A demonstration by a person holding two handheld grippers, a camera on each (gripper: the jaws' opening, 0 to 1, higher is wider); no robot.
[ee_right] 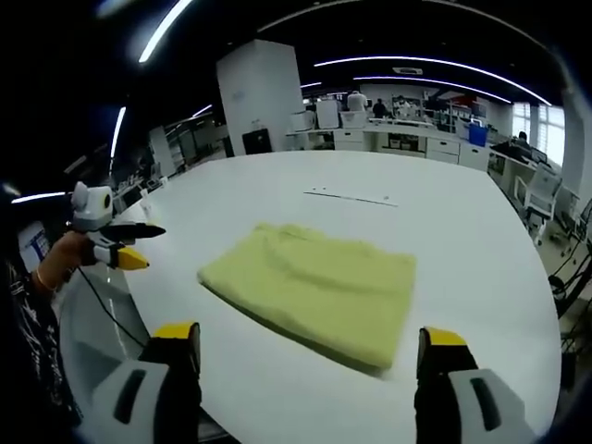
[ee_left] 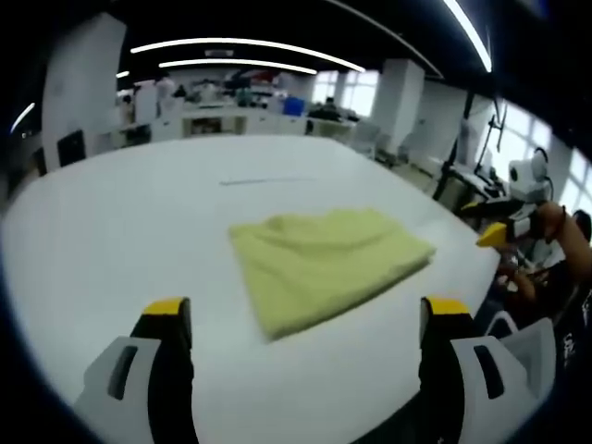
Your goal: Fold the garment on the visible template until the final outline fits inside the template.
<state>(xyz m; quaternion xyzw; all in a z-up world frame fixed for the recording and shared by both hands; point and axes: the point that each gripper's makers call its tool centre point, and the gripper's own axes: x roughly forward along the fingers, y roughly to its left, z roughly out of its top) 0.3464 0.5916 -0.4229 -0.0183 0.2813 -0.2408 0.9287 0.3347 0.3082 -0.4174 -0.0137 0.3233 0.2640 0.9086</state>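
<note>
Both pairs of fingers are standing wide apart, gripping nothing: left gripper (ee_left: 305, 319), right gripper (ee_right: 310, 344). Beyond them the folded yellow garment (ee_left: 324, 262) (ee_right: 319, 289) is lying mid-frame on the white worktop (ee_left: 120, 222) (ee_right: 462, 231); its template outline is proving hard to make out.

Open-plan lab or office hall.
Long ceiling light strips (ee_left: 250, 44), white pillars (ee_right: 264, 92) and rows of desks (ee_right: 407, 139) lined the background.

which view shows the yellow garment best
The right gripper view: the folded yellow garment lies large and central there, all its edges visible on the white table. The left gripper view shows it whole too, but smaller and more foreshortened.
</note>
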